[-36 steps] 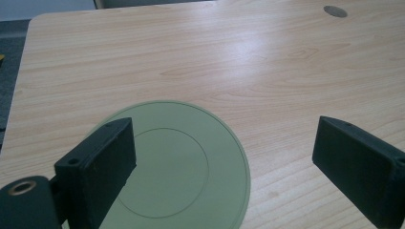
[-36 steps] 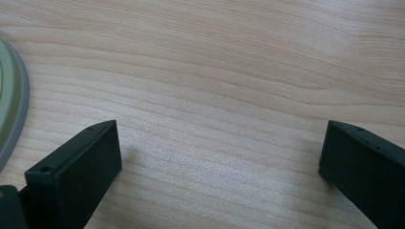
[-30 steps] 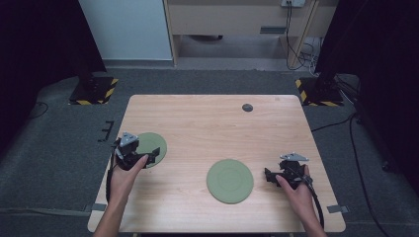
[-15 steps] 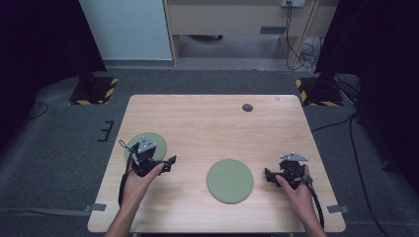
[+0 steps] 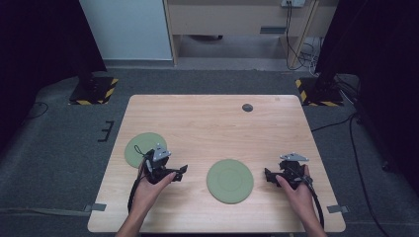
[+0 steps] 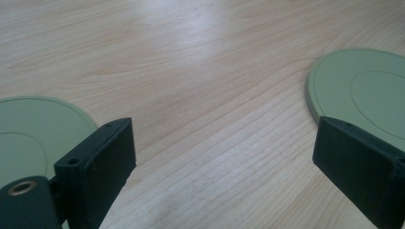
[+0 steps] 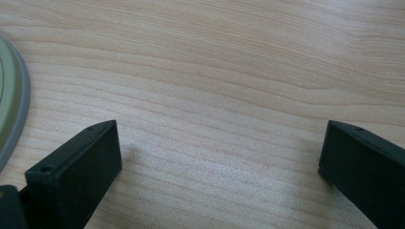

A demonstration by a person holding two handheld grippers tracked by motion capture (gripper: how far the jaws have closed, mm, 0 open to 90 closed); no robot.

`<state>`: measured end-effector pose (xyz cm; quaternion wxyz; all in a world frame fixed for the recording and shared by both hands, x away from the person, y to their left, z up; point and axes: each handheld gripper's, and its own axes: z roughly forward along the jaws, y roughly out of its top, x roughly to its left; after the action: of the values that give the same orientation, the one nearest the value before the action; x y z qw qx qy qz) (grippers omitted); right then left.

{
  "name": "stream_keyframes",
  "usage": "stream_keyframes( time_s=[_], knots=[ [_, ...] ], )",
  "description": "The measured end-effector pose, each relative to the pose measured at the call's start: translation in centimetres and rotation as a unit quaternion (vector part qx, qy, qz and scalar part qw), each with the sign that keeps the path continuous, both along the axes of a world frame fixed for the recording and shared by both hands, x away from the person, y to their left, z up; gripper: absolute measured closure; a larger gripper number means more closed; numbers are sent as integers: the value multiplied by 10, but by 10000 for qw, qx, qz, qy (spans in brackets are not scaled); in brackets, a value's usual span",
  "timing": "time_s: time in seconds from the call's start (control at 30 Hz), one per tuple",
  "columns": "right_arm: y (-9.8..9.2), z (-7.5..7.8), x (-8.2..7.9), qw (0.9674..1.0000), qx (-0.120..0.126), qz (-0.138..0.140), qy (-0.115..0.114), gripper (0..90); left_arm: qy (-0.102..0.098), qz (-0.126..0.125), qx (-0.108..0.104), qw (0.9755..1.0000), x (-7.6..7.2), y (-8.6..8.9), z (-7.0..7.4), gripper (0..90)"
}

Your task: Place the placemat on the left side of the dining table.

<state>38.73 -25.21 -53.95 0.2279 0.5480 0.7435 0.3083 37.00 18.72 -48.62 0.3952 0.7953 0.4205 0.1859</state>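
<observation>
Pale wood table (image 5: 217,123) carries two flat green discs. Farthest left, the left disc (image 5: 141,146) lies near the table's left edge, its near right part covered in the high view by the left gripper (image 5: 179,173) and its grey plate. The left gripper view shows what that angle hides: this disc (image 6: 33,133) runs off the left edge behind the left jaw, and the jaws stand wide apart over bare wood, gripping nothing. The middle disc (image 5: 230,180) lies whole in the high view, but is cut off at the right edge of the left gripper view (image 6: 363,90). Beside it, apart, the right gripper (image 5: 269,176) rests in the person's right hand (image 5: 295,190); its own view shows its jaws spread over bare wood, with a sliver of disc rim (image 7: 12,100) at the left. A small dark round thing (image 5: 247,107) near the far edge is too small to identify.
</observation>
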Motion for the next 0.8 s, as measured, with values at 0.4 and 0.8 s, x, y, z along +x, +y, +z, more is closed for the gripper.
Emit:
stream_keyframes(
  time_s=[0.4,0.8],
  knots=[
    [0,0,0,10000,-2,12,2,9,112,-183,124,9997,-3,-16,-12,65],
    [0,0,0,10000,-2,19,2,9,207,-253,128,9994,12,-34,-26,56]
  ],
)
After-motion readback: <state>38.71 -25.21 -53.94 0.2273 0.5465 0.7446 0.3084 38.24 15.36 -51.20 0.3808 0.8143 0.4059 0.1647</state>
